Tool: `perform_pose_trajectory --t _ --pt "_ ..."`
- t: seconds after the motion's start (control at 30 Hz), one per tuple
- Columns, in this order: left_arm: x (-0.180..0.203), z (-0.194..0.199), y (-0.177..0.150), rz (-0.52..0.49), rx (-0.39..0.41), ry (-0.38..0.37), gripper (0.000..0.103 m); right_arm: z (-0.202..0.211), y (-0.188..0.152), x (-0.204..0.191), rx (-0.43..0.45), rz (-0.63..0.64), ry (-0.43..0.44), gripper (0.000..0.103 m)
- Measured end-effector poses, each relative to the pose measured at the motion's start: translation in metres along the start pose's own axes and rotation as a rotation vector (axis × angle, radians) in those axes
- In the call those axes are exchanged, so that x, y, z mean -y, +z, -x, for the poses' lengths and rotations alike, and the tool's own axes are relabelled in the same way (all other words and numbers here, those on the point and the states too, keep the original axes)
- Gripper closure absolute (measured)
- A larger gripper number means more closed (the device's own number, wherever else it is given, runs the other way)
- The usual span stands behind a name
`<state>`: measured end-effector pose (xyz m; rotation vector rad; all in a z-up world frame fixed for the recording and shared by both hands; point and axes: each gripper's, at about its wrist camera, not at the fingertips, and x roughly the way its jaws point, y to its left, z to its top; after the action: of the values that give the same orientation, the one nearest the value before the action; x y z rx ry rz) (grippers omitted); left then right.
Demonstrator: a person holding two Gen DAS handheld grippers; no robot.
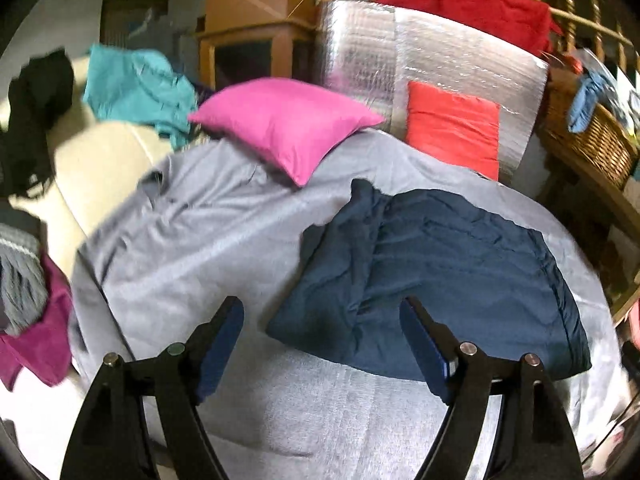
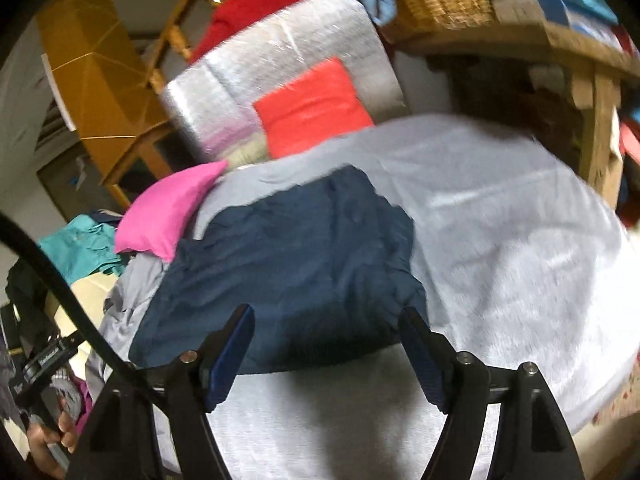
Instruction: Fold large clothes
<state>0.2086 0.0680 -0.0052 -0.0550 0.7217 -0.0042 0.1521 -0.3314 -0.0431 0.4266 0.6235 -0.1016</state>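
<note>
Navy garment (image 1: 432, 280) is lying folded approx. mid-bed on the grey sheet (image 1: 200, 240), nearer the pink pillow (image 1: 288, 124) than the front edge. Left gripper (image 1: 322, 312) and right gripper (image 2: 326, 320) are hovering w/ jaws apart, nothing between. Advice: be squaring edges, smoothing creases before any further fold.

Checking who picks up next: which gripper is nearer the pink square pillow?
Left. The left gripper faces the pink square pillow across the grey sheet; from the right gripper it lies far left, beyond the folded navy garment.
</note>
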Motion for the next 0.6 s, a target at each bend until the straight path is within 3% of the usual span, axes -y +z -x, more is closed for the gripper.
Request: perform_pose_trajectory --t 0.23,0.6 --pt "0.025 0.031 0.003 -0.079 0.063 0.029 0.022 0.030 0.001 -0.032 0.072 0.079 0.023 0.020" --pt "0.053 0.070 0.004 -0.148 0.133 0.063 0.014 0.054 -0.004 -0.073 0.090 0.222 -0.063 0.016"
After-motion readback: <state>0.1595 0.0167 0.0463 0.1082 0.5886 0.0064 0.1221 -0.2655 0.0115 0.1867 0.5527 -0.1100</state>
